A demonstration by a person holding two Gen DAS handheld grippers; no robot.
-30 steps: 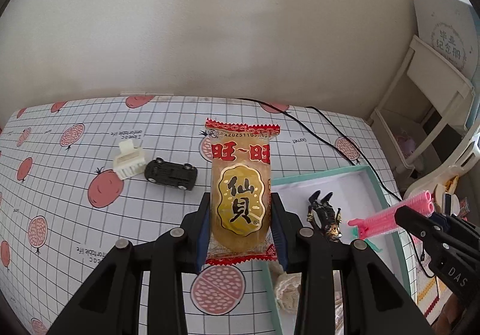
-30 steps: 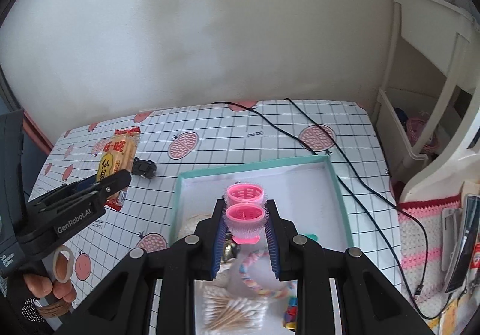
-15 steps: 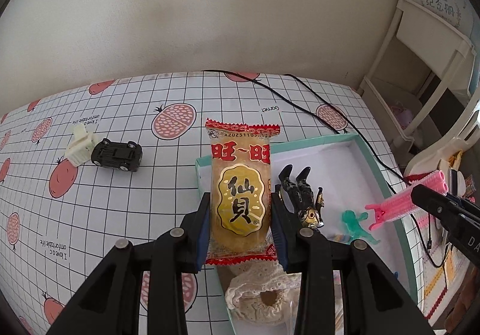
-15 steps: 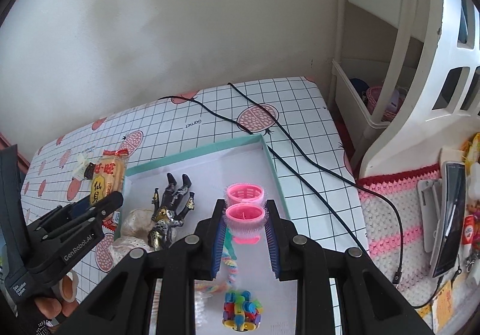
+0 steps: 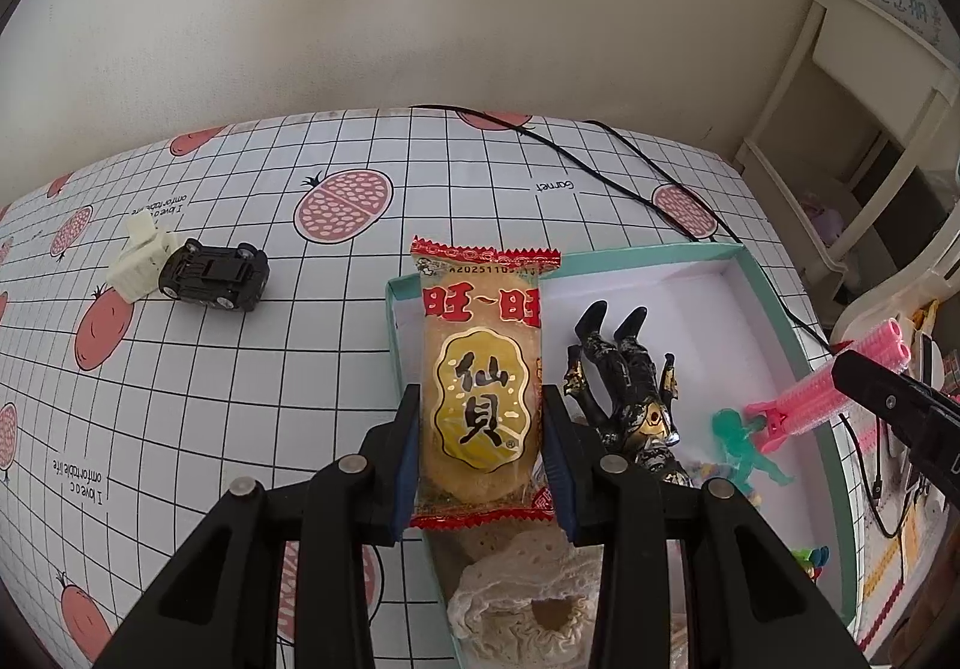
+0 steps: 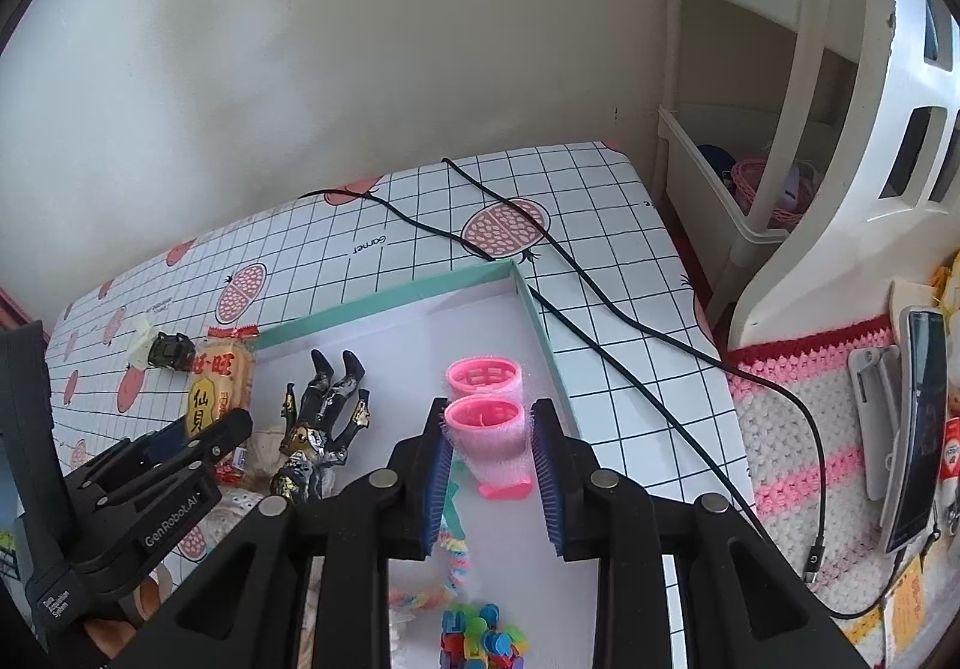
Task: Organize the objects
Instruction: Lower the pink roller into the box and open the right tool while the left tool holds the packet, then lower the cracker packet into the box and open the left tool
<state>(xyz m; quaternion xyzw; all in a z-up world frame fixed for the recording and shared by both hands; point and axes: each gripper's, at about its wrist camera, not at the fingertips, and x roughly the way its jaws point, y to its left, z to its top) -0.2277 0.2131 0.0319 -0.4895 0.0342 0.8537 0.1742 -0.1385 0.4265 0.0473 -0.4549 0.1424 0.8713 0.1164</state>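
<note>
Left wrist view: the left gripper (image 5: 480, 459) is clamped on a snack packet (image 5: 480, 399), jaws pressing its two long edges. The packet stands upright in the grip, long axis running 6 to 12 o'clock, its serrated red top at 12, printed face toward the camera. It hangs over the left wall of the teal box (image 5: 774, 309). Inside the box, at 3 o'clock of the packet, a black figure (image 5: 630, 387) lies on its back, boots toward 12. A green figure (image 5: 744, 447) lies further toward 3. A lace piece (image 5: 528, 603) sits at 6. On the tablecloth (image 5: 240, 399), at 10 o'clock, an overturned toy car (image 5: 213, 276) touches a white clip (image 5: 138, 267). The right gripper enters at 3 o'clock with pink rollers (image 5: 828, 387).

Right wrist view: the right gripper (image 6: 489, 459) grips the pink rollers (image 6: 489, 423) between its blue pads (image 6: 438, 489). The pair's long axis points away from the camera, open ends showing, one roller stacked above the other, over the box floor. This view alone shows a braided band (image 6: 447, 567) and coloured pegs (image 6: 480, 642) at 6 o'clock, a black cable (image 6: 600, 303) crossing the tablecloth, and a phone (image 6: 915, 429) at 3. The left gripper (image 6: 204, 429) appears at 9 with the packet.
</note>
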